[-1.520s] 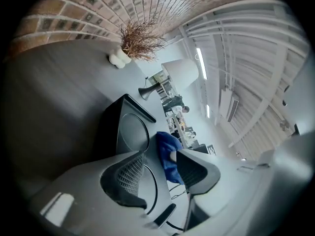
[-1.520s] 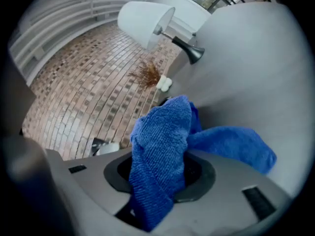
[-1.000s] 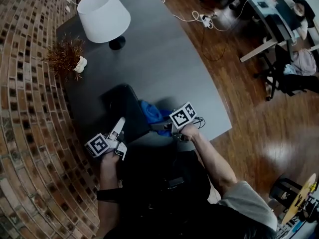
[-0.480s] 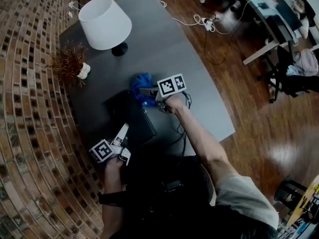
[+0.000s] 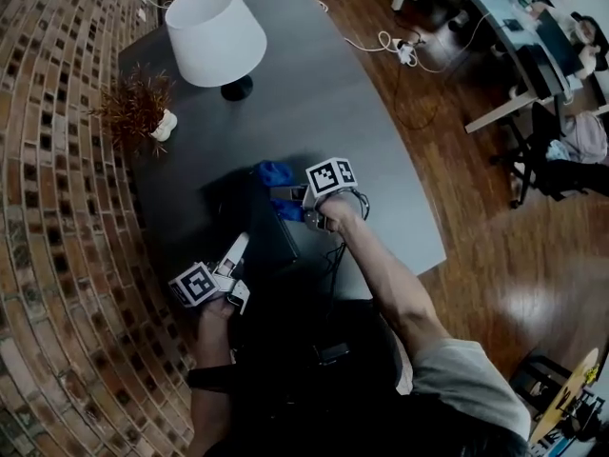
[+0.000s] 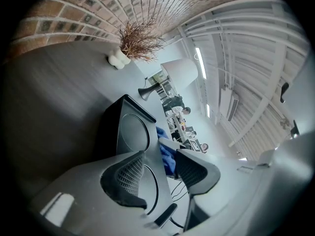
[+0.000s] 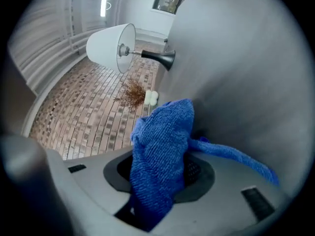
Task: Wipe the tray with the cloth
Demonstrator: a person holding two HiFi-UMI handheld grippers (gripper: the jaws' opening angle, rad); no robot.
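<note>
Head view, step: the wipe looks under way. The right tongs (image 5: 290,201) carry the cloth (image 5: 277,173) at the far right edge of the tray (image 5: 249,225), while the left tongs (image 5: 238,251) sit at its near left corner.
Head view, tray: it is dark and lies flat, face up, on the grey bench (image 5: 314,93), just in front of the person.
Head view, long axis: it seems to run away from the person toward the lamp (image 5: 217,34), a little slanted; the outline is dim.
Left gripper view, tongs: they are part spread, and the near edge of the tray (image 6: 129,132) passes between them. They appear to nip it, probably to steady it.
Left gripper view, direction: the tray stretches straight away from these tongs, with round hollows one behind the other, and the lamp (image 6: 179,73) stands beyond its far end.
Right gripper view, tongs: they are closed on a bunched fold of the cloth (image 7: 162,151), which bulges out ahead, and a thin tail trails off to the right.
Right gripper view, contact: I cannot tell whether the cloth presses on the tray here.
Next move: in my judgement, lower the cloth flat onto the tray and drag it along the long axis toward the person while the left tongs hold firm.
</note>
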